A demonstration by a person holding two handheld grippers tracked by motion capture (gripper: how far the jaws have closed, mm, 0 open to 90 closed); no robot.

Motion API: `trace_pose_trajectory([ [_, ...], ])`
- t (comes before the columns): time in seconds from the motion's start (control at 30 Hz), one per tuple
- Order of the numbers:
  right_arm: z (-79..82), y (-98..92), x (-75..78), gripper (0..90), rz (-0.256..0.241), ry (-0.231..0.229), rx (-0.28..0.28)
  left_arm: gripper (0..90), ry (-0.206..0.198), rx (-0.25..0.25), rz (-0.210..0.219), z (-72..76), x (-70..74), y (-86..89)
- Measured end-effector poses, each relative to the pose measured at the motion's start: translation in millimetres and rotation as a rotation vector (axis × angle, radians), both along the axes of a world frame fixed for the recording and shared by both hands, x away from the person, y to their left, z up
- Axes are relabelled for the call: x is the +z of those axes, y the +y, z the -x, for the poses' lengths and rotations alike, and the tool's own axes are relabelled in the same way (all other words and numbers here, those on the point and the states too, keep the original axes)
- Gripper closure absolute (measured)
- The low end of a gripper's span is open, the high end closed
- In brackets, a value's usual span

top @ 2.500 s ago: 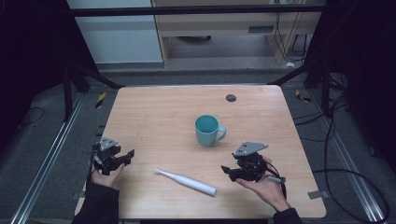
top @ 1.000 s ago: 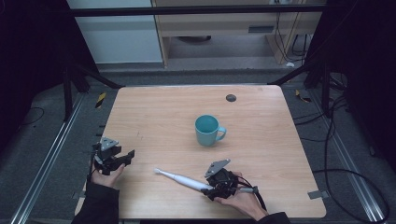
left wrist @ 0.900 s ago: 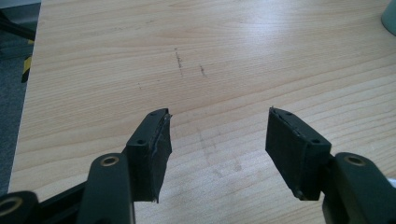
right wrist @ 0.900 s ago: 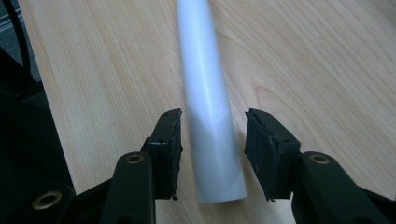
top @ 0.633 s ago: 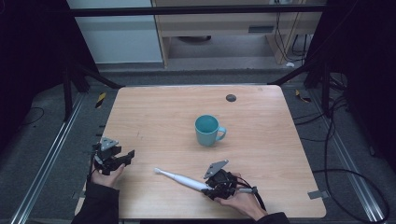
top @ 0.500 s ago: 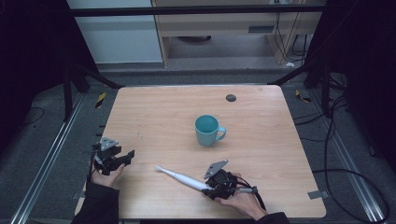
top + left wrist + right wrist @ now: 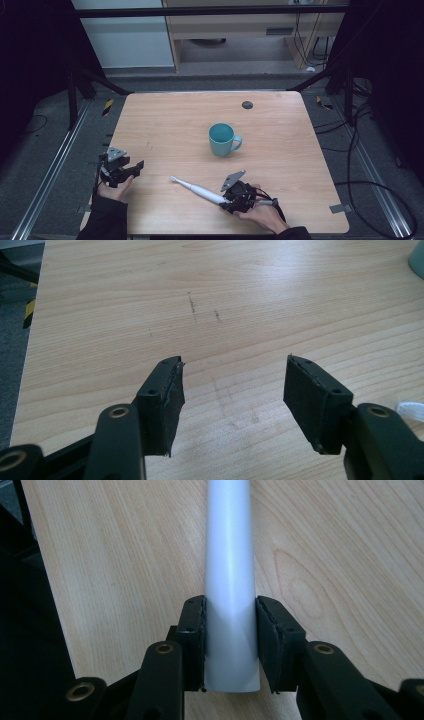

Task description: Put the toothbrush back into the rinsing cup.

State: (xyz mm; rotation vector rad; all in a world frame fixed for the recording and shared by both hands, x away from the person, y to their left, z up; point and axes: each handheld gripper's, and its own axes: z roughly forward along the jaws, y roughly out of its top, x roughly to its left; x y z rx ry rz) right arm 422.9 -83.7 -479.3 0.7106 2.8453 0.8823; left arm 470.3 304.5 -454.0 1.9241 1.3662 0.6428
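Note:
A white toothbrush (image 7: 197, 189) lies on the wooden table (image 7: 165, 125) near its front edge, brush head pointing left. My right gripper (image 7: 231, 202) is shut on the thick handle end of the toothbrush (image 7: 229, 580), both jaws pressed against its sides. A teal mug (image 7: 222, 139) stands upright at the table's middle, handle to the right, apart from the toothbrush. My left gripper (image 7: 135, 167) rests at the table's left edge, open, with bare wood between its jaws; in its own view the left gripper (image 7: 232, 385) stands wide apart.
A small dark round disc (image 7: 247, 105) sits near the table's far edge. A corner of the mug (image 7: 417, 255) shows at the top right of the left gripper view. Metal rails and cables run along the floor on both sides.
The right gripper moved left from the table's right side to the toothbrush handle and closed on it. In the last second nothing has visibly moved. The left gripper stayed put.

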Motion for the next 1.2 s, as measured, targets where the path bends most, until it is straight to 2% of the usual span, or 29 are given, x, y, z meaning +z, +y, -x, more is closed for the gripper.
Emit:
trace_pose_trajectory([
  [0.3,-2.3,-22.3,1.0,65.7,0.001,0.036,0.012,40.4,0.001,0.0,0.001,0.0,-0.3,0.4],
  [0.67,1.6,-42.5,1.1,65.5,0.022,0.03,0.016,40.4,0.001,0.0,0.001,0.0,-0.3,0.3],
  [0.77,2.7,-42.7,1.5,64.6,0.027,0.029,0.01,40.3,0.002,0.0,0.0,0.1,-0.5,0.4],
  [0.83,3.7,-42.5,3.0,56.8,0.016,0.024,-0.002,40.3,0.002,0.001,0.0,0.0,-0.4,0.6],
  [0.97,4.2,-40.8,11.8,51.2,-0.011,-0.002,-0.008,40.2,0.003,0.003,0.001,-1.0,-0.1,1.3],
  [1.2,-1.2,-26.6,30.3,51.7,-0.004,-0.031,-0.001,40.1,0.012,0.003,-0.001,-2.0,-1.2,2.0],
])
